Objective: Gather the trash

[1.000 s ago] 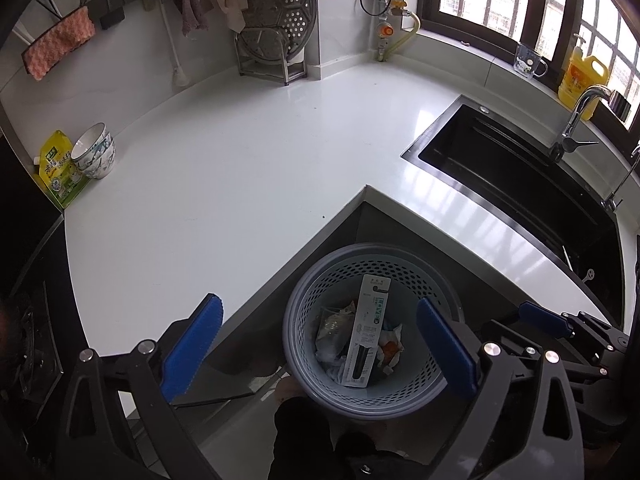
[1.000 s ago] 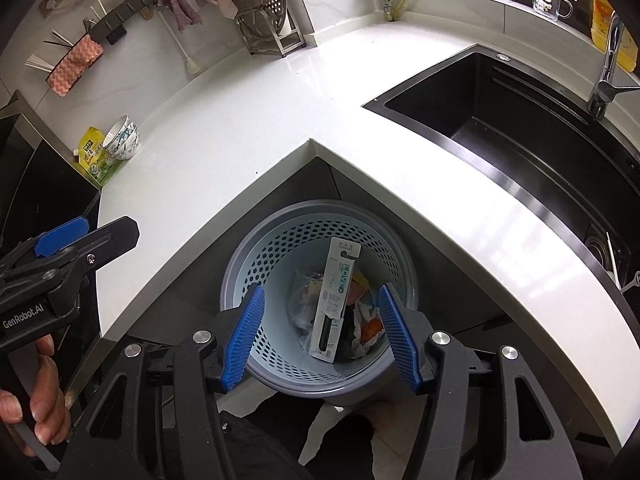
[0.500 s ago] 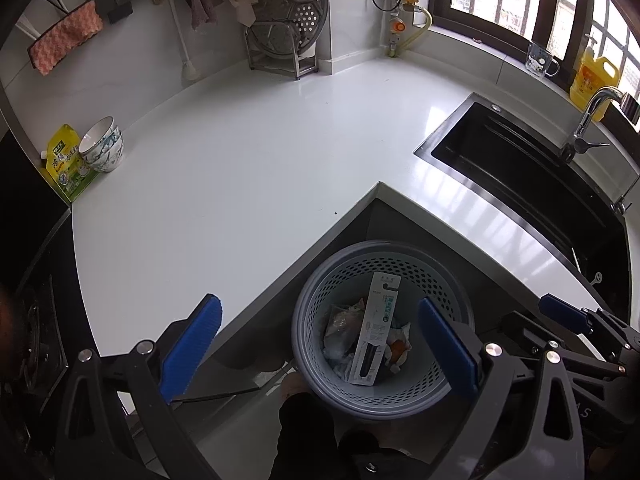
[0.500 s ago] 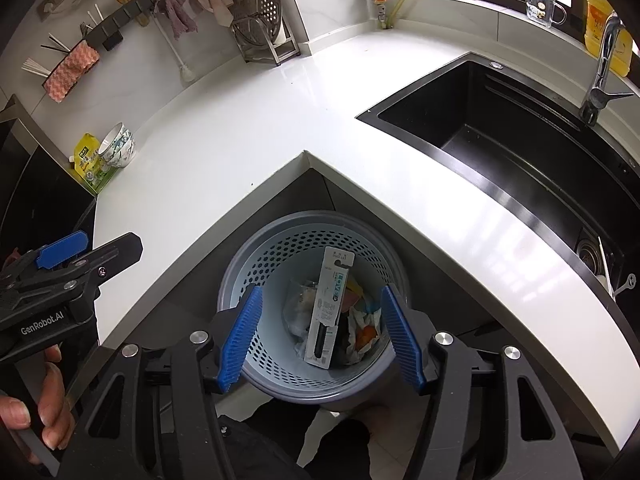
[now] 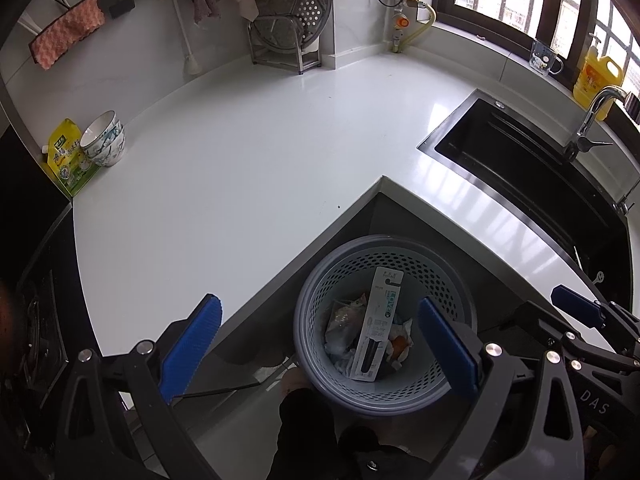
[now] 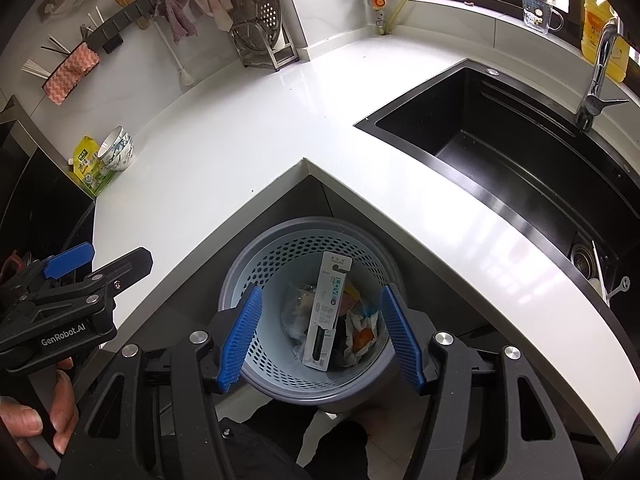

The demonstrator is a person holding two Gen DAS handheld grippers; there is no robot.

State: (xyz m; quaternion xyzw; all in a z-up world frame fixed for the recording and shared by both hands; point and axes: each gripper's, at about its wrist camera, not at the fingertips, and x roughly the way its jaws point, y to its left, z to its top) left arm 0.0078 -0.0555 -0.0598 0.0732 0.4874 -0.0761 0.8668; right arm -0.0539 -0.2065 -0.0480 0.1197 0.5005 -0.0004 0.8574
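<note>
A grey perforated trash basket (image 5: 320, 280) (image 6: 280, 240) stands on the floor in the inner corner of the white L-shaped counter (image 5: 240, 160) (image 6: 248, 128). Inside it lie a long white carded package (image 5: 376, 328) (image 6: 328, 312) and crumpled wrappers (image 5: 340, 324) (image 6: 360, 328). My left gripper (image 5: 320, 344) hangs above the basket's near rim, open, with nothing between its blue pads. My right gripper (image 6: 320, 336) is also above the basket, open and empty. Each gripper shows at the edge of the other's view.
A black sink (image 5: 520, 168) (image 6: 520, 160) with a tap (image 5: 592, 120) sits at the right. Stacked bowls (image 5: 104, 144) (image 6: 118, 152) and a yellow-green pouch (image 5: 66, 160) stand at the left edge. A steamer rack (image 5: 288, 24), hanging cloths and a yellow bottle (image 5: 596, 76) line the back. A hand (image 6: 36, 416) grips the left gripper's handle.
Both views have shifted slightly, with the basket sitting a little lower and more of the counter showing. Both grippers stay open and empty; the trash in the basket has not moved.
</note>
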